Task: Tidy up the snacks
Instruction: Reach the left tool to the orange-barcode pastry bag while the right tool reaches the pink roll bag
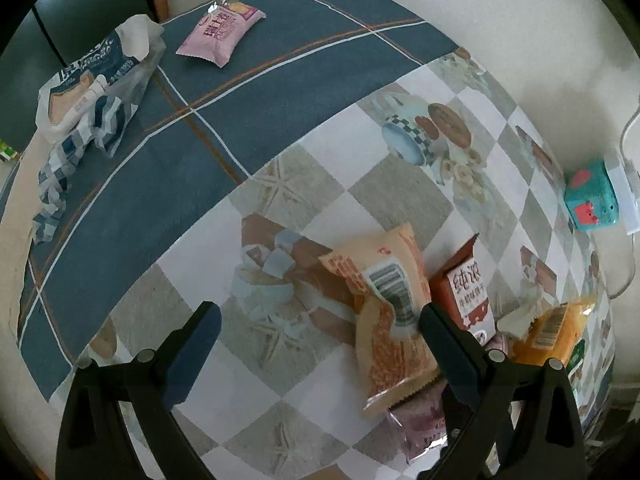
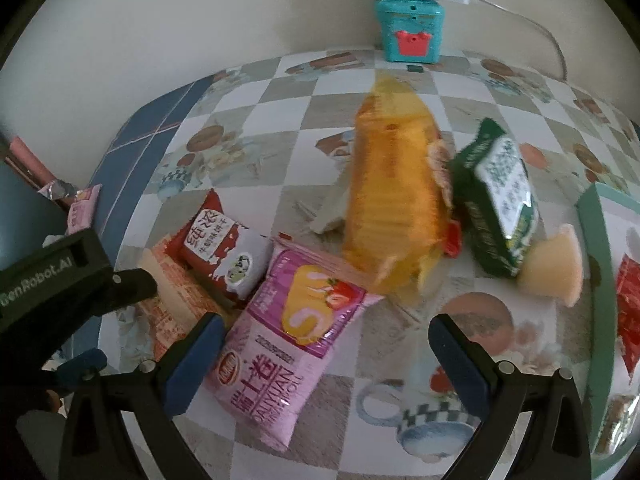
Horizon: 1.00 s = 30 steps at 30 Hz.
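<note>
A heap of snack packs lies on the checkered tablecloth (image 2: 320,96). In the right wrist view I see a pink Swiss-roll pack (image 2: 280,344), a red biscuit pack (image 2: 222,250), a peach pack (image 2: 176,304), a blurred orange pack (image 2: 394,196), a green pack (image 2: 500,196) and a jelly cup (image 2: 554,266). My right gripper (image 2: 320,356) is open over the pink pack. My left gripper (image 1: 320,332) is open, its right finger (image 1: 448,344) over the peach pack (image 1: 388,304) beside the red pack (image 1: 468,292). A second pink pack (image 1: 220,32) lies far back on the blue cloth.
A teal toy box (image 2: 408,26) with a white charger and cable stands against the wall. An open white and blue bag (image 1: 92,84) lies at the far left. A teal-edged box (image 2: 608,280) with red packets sits at the right edge. The left gripper's body (image 2: 52,280) shows at left.
</note>
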{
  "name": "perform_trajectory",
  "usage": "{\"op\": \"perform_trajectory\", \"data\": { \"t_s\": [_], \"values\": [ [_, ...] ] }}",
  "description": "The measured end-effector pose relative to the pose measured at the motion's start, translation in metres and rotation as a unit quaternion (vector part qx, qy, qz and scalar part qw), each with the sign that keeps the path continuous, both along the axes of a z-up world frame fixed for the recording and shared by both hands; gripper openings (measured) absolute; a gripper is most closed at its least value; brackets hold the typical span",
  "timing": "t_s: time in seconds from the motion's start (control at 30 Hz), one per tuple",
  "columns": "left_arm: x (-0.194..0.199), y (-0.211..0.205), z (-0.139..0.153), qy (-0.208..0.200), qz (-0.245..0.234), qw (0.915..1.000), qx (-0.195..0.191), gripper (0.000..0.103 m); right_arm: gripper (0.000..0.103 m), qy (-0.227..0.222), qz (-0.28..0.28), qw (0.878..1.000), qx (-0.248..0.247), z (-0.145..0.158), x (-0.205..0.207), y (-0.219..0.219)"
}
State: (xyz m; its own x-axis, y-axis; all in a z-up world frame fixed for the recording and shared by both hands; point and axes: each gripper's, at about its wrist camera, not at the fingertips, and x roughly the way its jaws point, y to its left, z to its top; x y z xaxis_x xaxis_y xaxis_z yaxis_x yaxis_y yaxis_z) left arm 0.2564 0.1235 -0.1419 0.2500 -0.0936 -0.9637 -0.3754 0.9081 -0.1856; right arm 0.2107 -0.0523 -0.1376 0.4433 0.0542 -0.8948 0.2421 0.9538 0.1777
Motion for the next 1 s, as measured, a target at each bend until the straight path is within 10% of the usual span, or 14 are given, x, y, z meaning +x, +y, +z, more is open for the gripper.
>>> {"op": "perform_trajectory", "data": {
  "t_s": [0.63,0.9,1.0],
  "values": [
    [0.010,-0.022,-0.018,0.007,-0.025,0.9996,-0.011,0.099,0.103,0.040,-0.021,0.998,-0.050,-0.012,0.001,-0.017],
    [0.010,-0.023,-0.010,-0.013,-0.026,0.9995,-0.014,0.044,0.078,0.035,0.008,0.996,-0.077,-0.006,0.001,-0.006],
    [0.008,-0.018,-0.009,-0.009,-0.013,0.9998,-0.013,0.043,0.062,0.034,0.009,0.996,-0.078,-0.003,-0.002,-0.008]
  ]
}}
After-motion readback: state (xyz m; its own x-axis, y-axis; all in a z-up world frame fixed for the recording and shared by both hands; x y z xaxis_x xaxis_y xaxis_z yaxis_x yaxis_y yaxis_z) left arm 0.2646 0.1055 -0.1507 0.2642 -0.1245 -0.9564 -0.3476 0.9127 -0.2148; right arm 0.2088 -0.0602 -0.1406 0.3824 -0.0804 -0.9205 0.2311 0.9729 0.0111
